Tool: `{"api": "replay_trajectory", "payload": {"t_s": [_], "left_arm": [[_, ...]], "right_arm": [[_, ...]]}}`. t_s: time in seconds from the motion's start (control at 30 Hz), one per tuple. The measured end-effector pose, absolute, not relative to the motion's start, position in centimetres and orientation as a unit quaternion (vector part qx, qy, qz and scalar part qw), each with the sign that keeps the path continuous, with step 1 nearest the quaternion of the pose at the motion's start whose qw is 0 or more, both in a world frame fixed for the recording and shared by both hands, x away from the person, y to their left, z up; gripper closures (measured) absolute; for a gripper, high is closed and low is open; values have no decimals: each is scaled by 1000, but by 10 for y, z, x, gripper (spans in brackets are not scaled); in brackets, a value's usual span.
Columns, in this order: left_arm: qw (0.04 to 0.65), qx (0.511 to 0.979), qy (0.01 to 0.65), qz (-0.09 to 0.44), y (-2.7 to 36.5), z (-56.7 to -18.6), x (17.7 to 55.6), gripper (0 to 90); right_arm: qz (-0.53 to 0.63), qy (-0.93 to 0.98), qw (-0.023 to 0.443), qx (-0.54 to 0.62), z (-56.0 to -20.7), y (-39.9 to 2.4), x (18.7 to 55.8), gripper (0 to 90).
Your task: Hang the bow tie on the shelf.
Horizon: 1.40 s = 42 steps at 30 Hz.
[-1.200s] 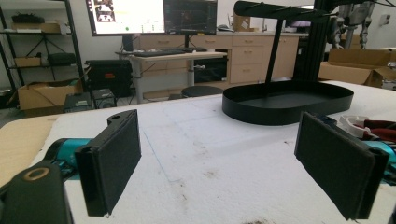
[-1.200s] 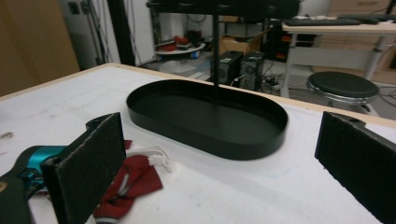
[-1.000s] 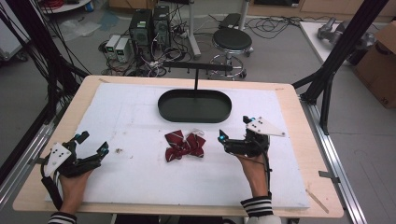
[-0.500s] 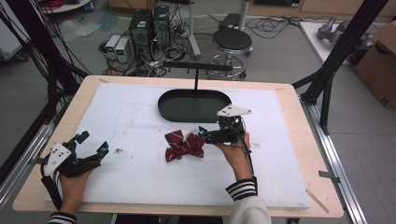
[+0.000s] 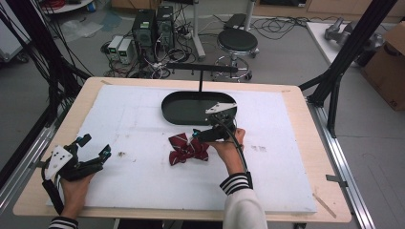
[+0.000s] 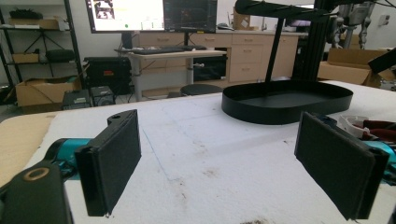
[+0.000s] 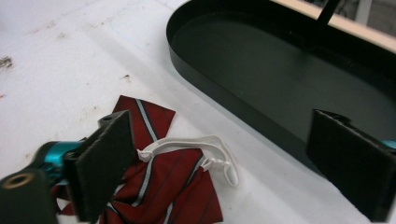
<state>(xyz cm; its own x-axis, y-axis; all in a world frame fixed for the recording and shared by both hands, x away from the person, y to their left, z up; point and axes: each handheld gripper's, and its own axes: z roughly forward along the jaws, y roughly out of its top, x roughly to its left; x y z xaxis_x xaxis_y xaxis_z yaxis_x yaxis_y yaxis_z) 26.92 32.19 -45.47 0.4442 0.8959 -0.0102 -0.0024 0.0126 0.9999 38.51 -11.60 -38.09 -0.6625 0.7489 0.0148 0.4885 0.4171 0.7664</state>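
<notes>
Bow tie (image 5: 187, 149) — red striped, white strap (image 7: 212, 151) — lies mid-frame on white mat (image 5: 286, 176), just below black oval tray (image 5: 168, 107). Right gripper (image 5: 196, 136) over it, jaws wide but just been closing, nothing pinched yet. Step: approach for pick. Next — lower, close on strap. Left gripper (image 5: 94, 146) open, empty, lower left.

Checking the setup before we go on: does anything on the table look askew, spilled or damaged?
Nothing is spilled or broken. The red striped bow tie lies crumpled on the white mat, its white elastic strap loose beside it. The mat has small brown stains. The black tray sits flat.
</notes>
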Motion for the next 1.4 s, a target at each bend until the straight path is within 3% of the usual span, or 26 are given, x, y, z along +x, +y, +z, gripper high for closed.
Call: {"api": "replay_trajectory", "payload": {"t_s": [0.73,1.1,1.4], "left_arm": [[609,593,375,370,322,-455,269,148],[609,592,374,371,322,-455,269,148],[609,593,375,371,323,-455,269,148]], "right_arm": [[311,873,125,355,-413,-100,413,291],[259,898,109,339,-415,-92,423,299],[241,905,92,339,-418,-98,426,397]]}}
